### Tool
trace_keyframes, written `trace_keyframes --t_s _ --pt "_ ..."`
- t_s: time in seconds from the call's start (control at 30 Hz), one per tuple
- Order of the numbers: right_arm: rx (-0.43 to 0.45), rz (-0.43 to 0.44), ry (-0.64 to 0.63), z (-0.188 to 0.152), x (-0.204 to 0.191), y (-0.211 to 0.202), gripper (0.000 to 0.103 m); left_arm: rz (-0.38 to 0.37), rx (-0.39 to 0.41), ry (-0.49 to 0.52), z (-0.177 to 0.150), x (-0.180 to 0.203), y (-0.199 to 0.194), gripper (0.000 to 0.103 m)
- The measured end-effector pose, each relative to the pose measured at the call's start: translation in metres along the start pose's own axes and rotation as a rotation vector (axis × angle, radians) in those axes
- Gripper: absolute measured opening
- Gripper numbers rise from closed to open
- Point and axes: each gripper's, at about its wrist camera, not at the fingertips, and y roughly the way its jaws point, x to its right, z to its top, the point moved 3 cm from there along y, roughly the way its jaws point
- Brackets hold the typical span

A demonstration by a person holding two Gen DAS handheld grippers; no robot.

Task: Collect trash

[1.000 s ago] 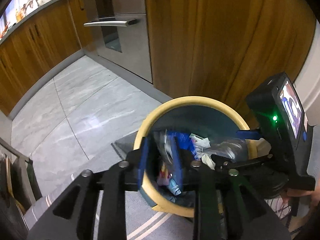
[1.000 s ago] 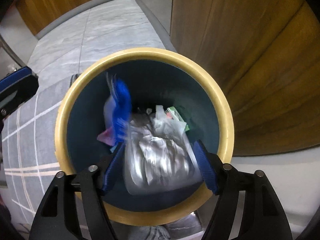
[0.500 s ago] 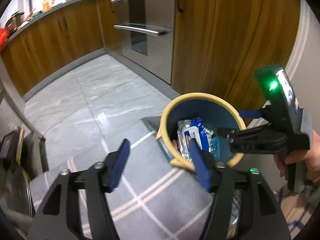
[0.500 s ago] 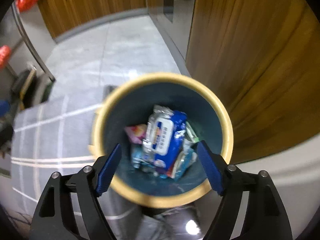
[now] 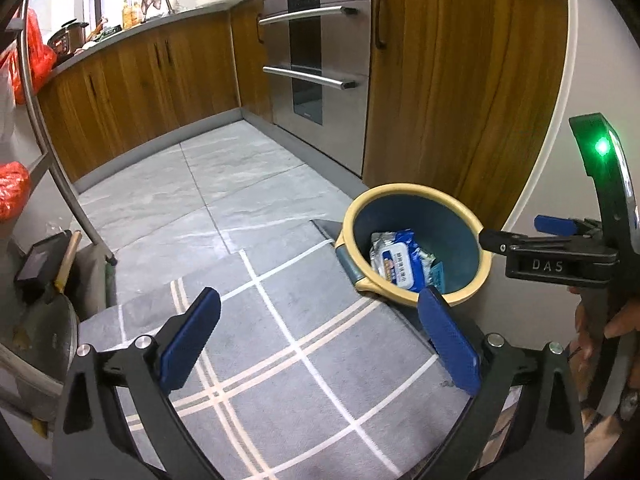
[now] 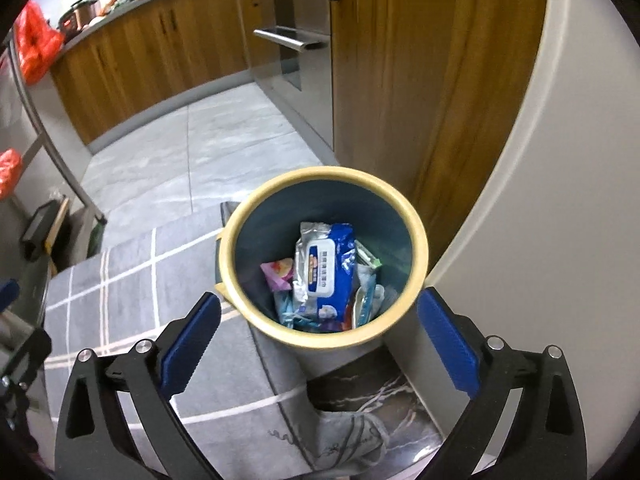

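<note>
The floor (image 5: pixel 168 196) is grey marbled tile running up to the wooden cabinets. A grey rug (image 5: pixel 304 372) with pale crossing stripes lies on it, and 1 round bin (image 6: pixel 420 236) with a yellow rim stands by the rug's far corner, near the wall.

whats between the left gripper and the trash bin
In the left wrist view, only bare grey checked rug lies between the opening left gripper and the bin.

Blue wipes packet (image 6: pixel 326 270) lies atop wrappers inside yellow-rimmed bin (image 6: pixel 416 220).
</note>
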Motion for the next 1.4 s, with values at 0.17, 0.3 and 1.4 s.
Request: trace_keyframes --t_s 0.17,0.3,1.4 --pt "0.003 -0.020 -0.019 -0.004 -0.001 -0.005 0.098 0.022 0.027 0.011 0.000 0.006 0.005 0.097" --pt "0.009 -0.027 -0.039 -0.007 -0.004 -0.008 0.098 0.052 0.034 0.022 0.002 0.013 0.013 0.097" --pt "0.007 -0.028 -0.047 -0.007 -0.003 -0.006 0.098 0.041 -0.003 -0.003 -0.002 0.012 0.025 0.097"
